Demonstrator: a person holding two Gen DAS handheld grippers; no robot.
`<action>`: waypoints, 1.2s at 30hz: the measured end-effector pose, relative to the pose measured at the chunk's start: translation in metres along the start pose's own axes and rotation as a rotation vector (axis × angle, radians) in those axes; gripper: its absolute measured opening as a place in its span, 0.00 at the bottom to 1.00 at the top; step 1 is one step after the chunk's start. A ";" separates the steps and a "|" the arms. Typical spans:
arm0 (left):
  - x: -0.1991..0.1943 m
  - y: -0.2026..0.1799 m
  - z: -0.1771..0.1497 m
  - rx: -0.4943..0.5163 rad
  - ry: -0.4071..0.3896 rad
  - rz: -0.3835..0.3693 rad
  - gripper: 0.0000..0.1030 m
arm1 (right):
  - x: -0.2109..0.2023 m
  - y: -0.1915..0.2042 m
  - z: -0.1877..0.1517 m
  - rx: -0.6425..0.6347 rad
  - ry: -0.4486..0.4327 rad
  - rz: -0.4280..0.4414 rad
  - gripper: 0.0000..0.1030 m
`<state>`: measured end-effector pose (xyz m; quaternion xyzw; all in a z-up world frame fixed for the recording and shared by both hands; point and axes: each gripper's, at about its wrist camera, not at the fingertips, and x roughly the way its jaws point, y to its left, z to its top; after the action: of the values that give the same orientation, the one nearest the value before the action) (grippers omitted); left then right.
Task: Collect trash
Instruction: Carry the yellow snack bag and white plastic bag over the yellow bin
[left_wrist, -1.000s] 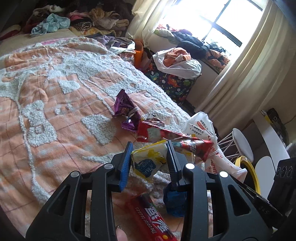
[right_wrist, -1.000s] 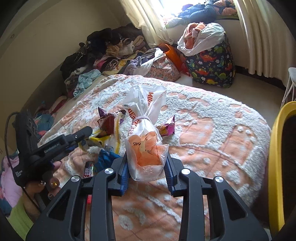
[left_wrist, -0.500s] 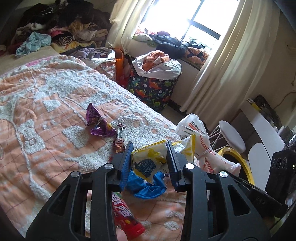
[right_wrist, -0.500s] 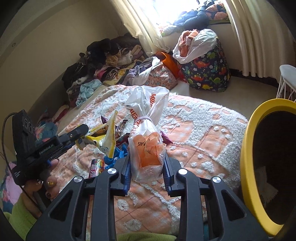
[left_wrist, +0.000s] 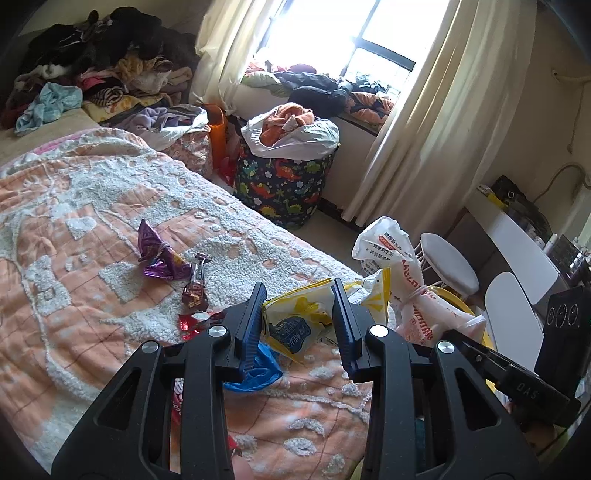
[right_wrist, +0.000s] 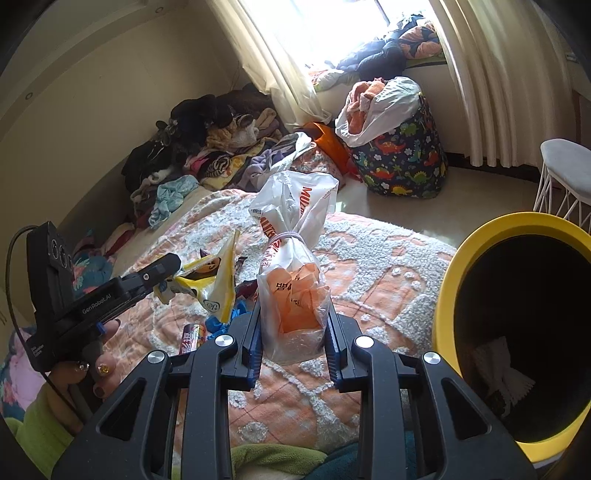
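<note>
Your right claw clamps the tied bag beside the yellow bin, your left claw grips a yellow wrapper; purple wrappers remain on the bed beyond.

The bed, covered by an orange-and-white textured blanket, is carrying loose litter. A purple wrapper is lying on the blanket. Just beside it a dark candy wrapper is lying, then red foil scraps. A blue crumpled wrapper is resting nearer the bed's edge.
</note>
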<state>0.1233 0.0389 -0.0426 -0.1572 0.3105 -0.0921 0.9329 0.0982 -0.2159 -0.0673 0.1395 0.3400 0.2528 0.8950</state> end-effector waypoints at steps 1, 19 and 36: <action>-0.001 -0.003 0.000 0.004 0.000 -0.003 0.27 | -0.002 0.000 0.001 -0.001 -0.004 -0.002 0.26; -0.012 -0.052 -0.001 0.085 -0.013 -0.057 0.27 | -0.050 -0.018 0.010 0.014 -0.089 -0.072 0.26; -0.010 -0.082 -0.008 0.138 -0.002 -0.097 0.27 | -0.069 -0.031 0.012 0.052 -0.133 -0.080 0.26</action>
<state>0.1049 -0.0366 -0.0142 -0.1076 0.2947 -0.1582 0.9362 0.0732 -0.2801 -0.0343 0.1654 0.2915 0.1979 0.9211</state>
